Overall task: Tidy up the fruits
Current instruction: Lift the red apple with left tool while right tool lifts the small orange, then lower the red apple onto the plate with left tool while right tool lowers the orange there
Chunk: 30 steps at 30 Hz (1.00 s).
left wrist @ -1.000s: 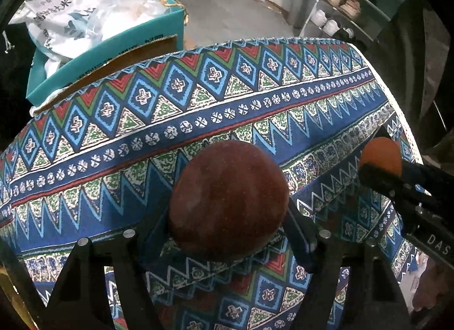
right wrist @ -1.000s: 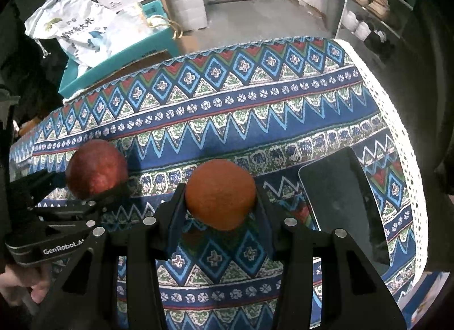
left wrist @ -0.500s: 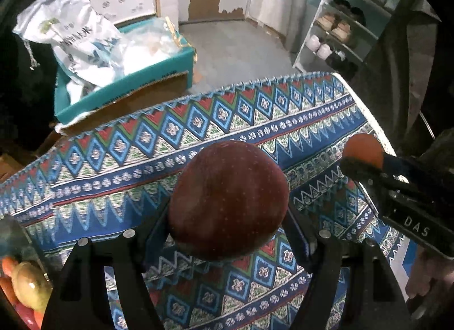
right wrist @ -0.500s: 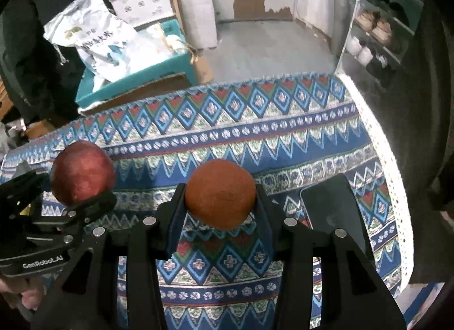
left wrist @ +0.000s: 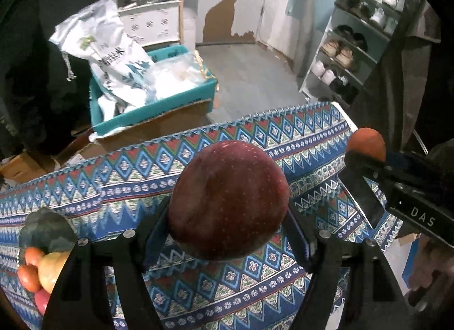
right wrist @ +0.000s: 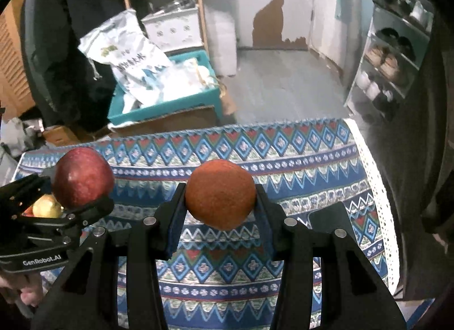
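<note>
Two fruits are held off the table: one dark red apple (left wrist: 228, 199) clamped between the pads of the left gripper (left wrist: 227, 216), and one orange (right wrist: 220, 194) clamped between the pads of the right gripper (right wrist: 220, 210). Each fruit sits clear of the patterned tablecloth (right wrist: 298, 159) below it, and the two grippers are side by side, apart from each other; from the right wrist view the apple shows at the left, from the left wrist view the orange shows at the right. A glass bowl (left wrist: 42, 227) stands at the left edge of the table with more fruit in it: about four pieces can be counted, two orange ones, one pale yellow one and one pinkish one, though the gripper's arm hides part of the bowl. One dark flat rectangular object (right wrist: 329, 216) lies on the cloth near the right edge, beside the white lace hem (right wrist: 377, 188). The middle of the cloth between bowl and dark object is bare. Past the far edge of the table sit one teal box (left wrist: 159, 105) stuffed with bags, one white printed sack (left wrist: 107, 52) leaning in it, a shoe rack (left wrist: 349, 54) at the right and open grey floor between them.
</note>
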{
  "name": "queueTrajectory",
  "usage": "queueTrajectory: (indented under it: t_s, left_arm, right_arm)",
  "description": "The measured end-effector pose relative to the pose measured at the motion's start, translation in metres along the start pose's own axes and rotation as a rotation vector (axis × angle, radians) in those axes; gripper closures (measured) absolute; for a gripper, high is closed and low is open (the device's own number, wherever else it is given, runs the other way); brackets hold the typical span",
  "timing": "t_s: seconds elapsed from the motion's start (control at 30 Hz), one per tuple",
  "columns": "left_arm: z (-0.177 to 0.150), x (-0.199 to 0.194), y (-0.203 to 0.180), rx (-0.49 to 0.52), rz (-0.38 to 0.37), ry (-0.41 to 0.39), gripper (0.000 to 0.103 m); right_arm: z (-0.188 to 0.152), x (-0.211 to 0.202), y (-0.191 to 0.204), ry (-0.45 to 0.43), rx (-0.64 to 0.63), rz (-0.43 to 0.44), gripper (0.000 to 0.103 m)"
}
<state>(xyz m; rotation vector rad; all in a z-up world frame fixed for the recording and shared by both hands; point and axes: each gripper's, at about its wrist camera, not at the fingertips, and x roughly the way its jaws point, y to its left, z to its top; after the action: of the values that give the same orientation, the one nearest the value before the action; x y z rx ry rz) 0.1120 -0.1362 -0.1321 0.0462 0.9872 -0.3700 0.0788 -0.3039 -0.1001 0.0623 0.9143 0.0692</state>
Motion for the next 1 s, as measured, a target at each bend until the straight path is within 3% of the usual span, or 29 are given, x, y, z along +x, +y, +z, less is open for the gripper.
queueTrajectory:
  t_s: [0.43,1.0]
  left_arm:
    - [-0.008,-0.060,0.040,-0.055,0.033,-0.078,0.027]
    - [-0.034,-0.109,0.118,-0.160,0.117,-0.131,0.027]
  right_arm:
    - [0.015,-0.032,0.049,-0.074,-0.072,0.062,0.058]
    - [0.027,-0.037,0.134,-0.097,-0.187,0.162,0.058]
